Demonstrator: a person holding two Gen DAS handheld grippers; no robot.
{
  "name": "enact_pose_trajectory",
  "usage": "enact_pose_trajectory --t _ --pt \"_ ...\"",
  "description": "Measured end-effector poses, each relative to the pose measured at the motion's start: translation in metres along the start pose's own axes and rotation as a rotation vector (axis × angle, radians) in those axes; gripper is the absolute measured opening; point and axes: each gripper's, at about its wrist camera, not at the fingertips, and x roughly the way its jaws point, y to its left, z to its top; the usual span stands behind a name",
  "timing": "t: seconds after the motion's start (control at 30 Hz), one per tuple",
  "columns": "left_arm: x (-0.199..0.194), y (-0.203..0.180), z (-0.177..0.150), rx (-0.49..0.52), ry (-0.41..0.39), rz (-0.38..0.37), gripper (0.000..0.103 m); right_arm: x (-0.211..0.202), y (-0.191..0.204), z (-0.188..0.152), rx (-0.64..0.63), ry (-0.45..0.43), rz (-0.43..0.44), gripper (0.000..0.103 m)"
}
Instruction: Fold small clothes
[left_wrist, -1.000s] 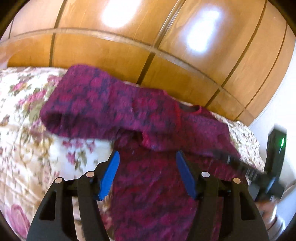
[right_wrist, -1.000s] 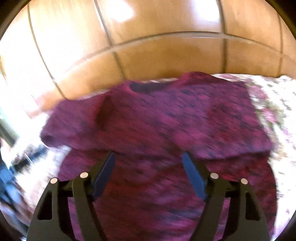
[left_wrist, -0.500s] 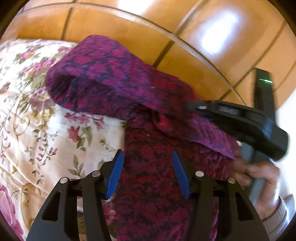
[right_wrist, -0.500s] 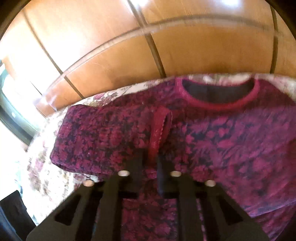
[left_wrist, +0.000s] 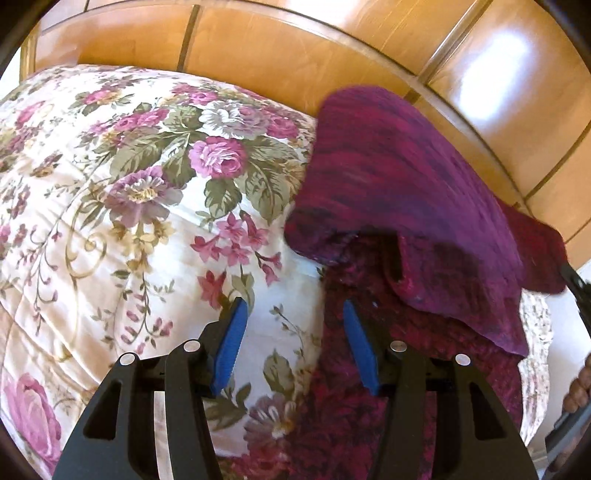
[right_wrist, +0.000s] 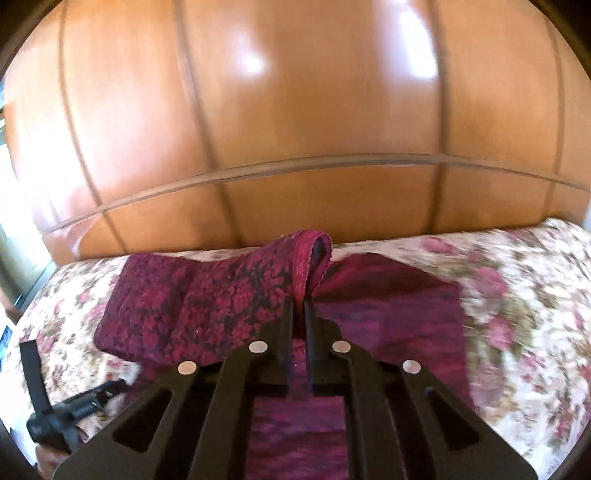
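One soft, floppy red top (right_wrist: 221, 306) lies by the bed's (left_wrist: 110, 206) back edge, its hem lifted in the pinching right claw (right_wrist: 299, 317), while the left claw (left_wrist: 295, 343) waits spread wide, so grab it at corners, not the middle.

"Where are we?"

"A home bedroom. We see a floral quilted bedspread (left_wrist: 122, 229) covering a bed, and at twelve o'clock glossy wooden wardrobe panels (right_wrist: 295, 122) stand behind it."
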Motion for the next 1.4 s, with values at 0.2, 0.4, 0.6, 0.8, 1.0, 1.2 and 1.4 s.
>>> enact_pose_trajectory --t 0.2,0.4,0.6,0.8,1.0,1.2,1.4 --pt "0.013 -0.007 0.012 0.027 0.008 0.073 0.054 -0.004 -0.064 -0.018 0.087 0.026 -0.108 0.004" --pt "0.012 -0.011 0.013 0.048 0.001 0.098 0.054 0.029 -0.108 -0.049 0.184 0.133 -0.158 0.004" --pt "-0.014 -0.021 0.012 0.116 -0.075 0.082 0.054 0.042 -0.115 -0.06 0.187 0.152 -0.181 0.004" --pt "-0.03 -0.042 0.026 0.211 -0.132 0.022 0.054 0.031 -0.119 -0.057 0.173 0.138 -0.184 0.026" --pt "-0.011 -0.024 0.056 0.074 -0.054 -0.09 0.054 0.008 -0.093 -0.045 0.105 0.064 -0.161 0.044" --pt "0.021 -0.018 0.097 -0.009 0.003 -0.212 0.064 0.035 -0.066 -0.038 0.04 0.079 -0.115 0.046" --pt "0.063 -0.024 0.125 -0.057 0.081 -0.303 0.064 0.054 -0.068 -0.044 0.045 0.108 -0.128 0.046"
